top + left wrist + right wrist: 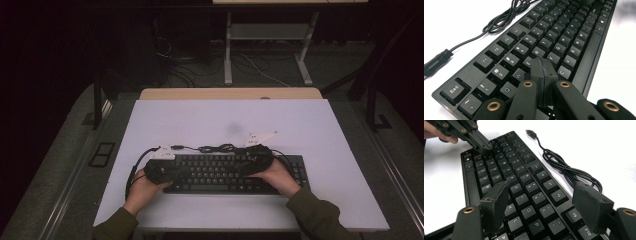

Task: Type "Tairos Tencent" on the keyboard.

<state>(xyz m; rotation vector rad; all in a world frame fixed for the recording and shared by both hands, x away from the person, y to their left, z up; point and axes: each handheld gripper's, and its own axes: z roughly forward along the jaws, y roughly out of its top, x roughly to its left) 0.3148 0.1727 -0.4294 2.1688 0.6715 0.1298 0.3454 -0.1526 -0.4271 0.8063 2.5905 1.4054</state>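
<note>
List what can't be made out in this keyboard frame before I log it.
- High view: key legends on the keyboard are too small and dark; both hands cover its ends.
- Left gripper view: the closed left gripper hides the keys under its tip, so contact is unclear.
- Right gripper view: the right gripper hides some keys; the bottom edge cuts off the keyboard.
- The cable plug is blurred.

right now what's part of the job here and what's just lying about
In the job:
- black keyboard
- left gripper, shut, tips over the keys near E and D
- right gripper, open above the right-hand keys

Lying about:
- keyboard's cable, bundled beside it on the white table, plug loose
- desk frame on the floor behind
</note>
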